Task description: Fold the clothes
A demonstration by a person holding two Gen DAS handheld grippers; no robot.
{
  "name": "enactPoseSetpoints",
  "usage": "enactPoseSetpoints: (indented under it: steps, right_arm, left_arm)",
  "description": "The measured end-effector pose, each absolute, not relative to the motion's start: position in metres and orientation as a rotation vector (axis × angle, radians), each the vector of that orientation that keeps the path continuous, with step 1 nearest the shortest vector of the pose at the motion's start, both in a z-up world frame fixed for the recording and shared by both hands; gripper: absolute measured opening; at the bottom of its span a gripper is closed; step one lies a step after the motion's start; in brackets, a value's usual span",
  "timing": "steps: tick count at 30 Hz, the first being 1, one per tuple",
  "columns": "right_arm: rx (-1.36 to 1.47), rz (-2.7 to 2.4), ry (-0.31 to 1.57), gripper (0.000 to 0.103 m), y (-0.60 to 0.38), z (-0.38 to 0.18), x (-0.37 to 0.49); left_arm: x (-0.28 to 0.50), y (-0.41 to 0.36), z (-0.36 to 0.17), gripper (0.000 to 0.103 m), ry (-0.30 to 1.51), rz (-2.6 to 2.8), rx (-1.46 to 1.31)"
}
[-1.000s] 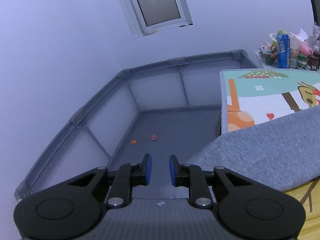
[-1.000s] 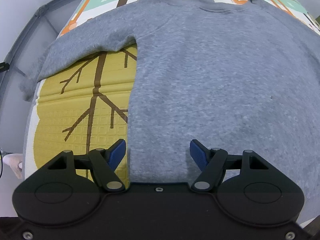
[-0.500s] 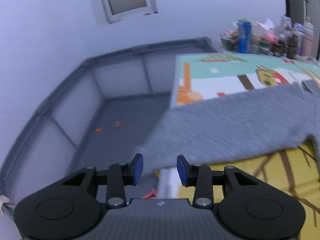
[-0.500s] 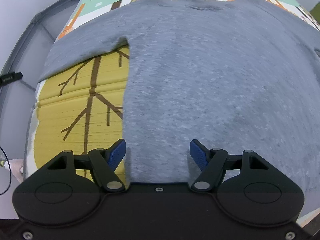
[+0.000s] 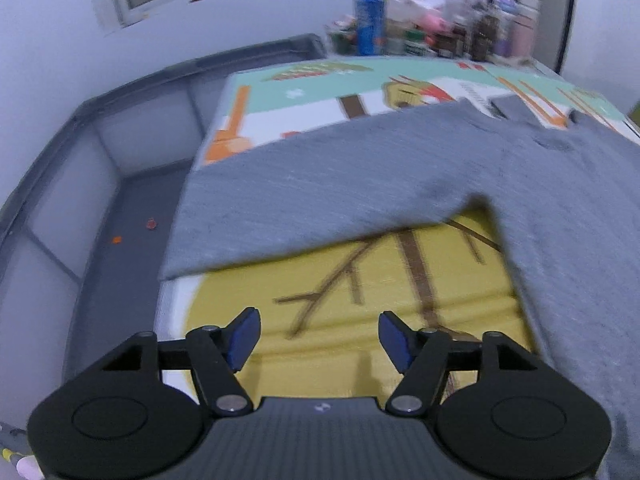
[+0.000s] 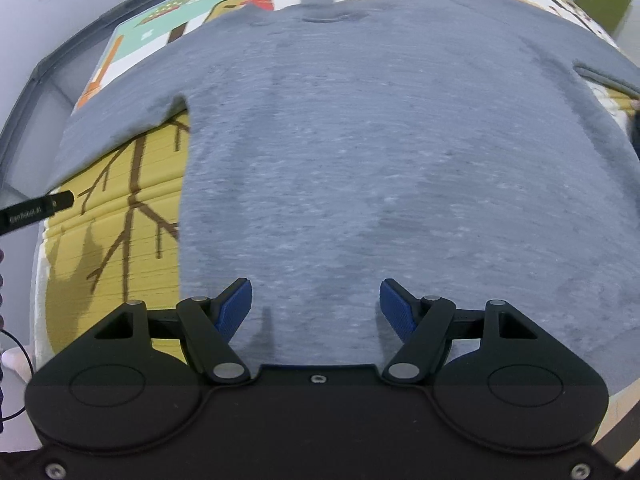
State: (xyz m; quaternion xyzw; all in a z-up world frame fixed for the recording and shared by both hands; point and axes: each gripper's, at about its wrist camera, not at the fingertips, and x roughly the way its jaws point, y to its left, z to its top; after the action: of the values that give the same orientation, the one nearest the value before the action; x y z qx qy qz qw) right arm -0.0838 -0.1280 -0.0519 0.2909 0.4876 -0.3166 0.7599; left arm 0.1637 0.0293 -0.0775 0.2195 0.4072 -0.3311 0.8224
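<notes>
Since the earlier frame, the left tool [image 5: 319,334] has been swung from the playpen [image 5: 132,152] over the yellow mat [image 5: 360,304]; its jaws are opening, nothing between them. A grey sweatshirt [image 6: 380,152] is spread flat on the mat. The right tool [image 6: 316,306] is held open above its hem.

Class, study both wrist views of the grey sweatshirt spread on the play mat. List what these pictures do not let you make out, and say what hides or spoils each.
- Sweatshirt bottom hem: right wrist view, hidden behind the right gripper body.
- Its far sleeve end: right wrist view, cut off by the picture edge.
- Shelf clutter beyond the mat: left wrist view, motion-blurred; labels unreadable.
- Small orange bits on the grey floor: left wrist view, too small to identify.
</notes>
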Motion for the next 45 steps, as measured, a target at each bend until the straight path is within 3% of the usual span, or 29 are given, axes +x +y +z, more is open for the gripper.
enactPoseSetpoints:
  steps: [7,26,45]
  right_arm:
    - [0.635,-0.673,1.061,0.068,-0.144,-0.05,-0.109]
    - [0.649,-0.723,1.037,0.069,-0.203,-0.042,-0.196]
    - [0.587,-0.667,1.009,0.096,-0.242,-0.036,-0.224]
  left_arm:
    - [0.109,0.0,-0.067,0.081,0.888,-0.782,0.476]
    - [-0.002,-0.068,-0.049,0.081,0.936,-0.874,0.577]
    - [-0.051,-0.097,-0.05,0.085,1.022,-0.69,0.545]
